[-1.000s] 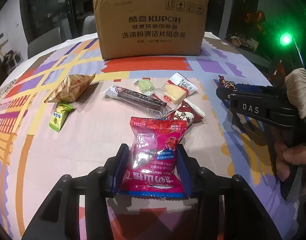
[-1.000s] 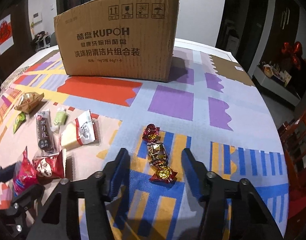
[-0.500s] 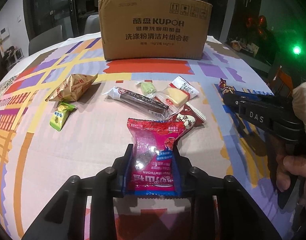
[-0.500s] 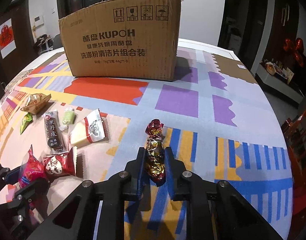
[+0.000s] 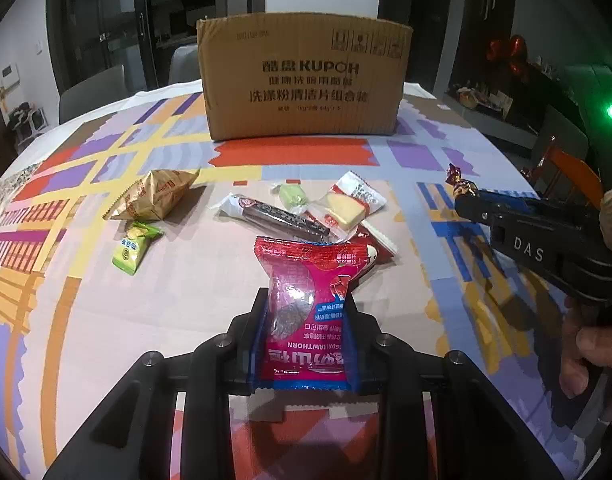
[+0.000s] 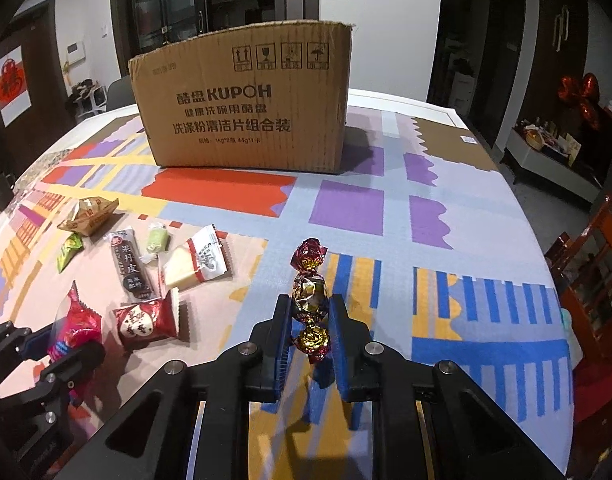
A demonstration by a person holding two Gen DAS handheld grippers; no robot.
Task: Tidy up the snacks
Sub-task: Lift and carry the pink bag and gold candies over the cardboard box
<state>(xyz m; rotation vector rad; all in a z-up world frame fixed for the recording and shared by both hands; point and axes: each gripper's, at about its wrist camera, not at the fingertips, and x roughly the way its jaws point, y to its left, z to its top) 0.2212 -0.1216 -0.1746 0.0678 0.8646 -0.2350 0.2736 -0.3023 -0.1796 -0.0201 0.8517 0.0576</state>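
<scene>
Patterned tablecloth [image 6: 446, 160], candy [image 6: 310, 300] between right tool [image 6: 309, 316]

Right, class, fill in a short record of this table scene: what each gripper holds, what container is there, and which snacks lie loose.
left gripper: shut on pink snack packet
right gripper: shut on foil candy
container: cardboard box, standing at the far side of the table
surface: patterned tablecloth
loose snacks: gold packet, green packet, dark bar, pale green candy, yellow cake packet, red packet
</scene>
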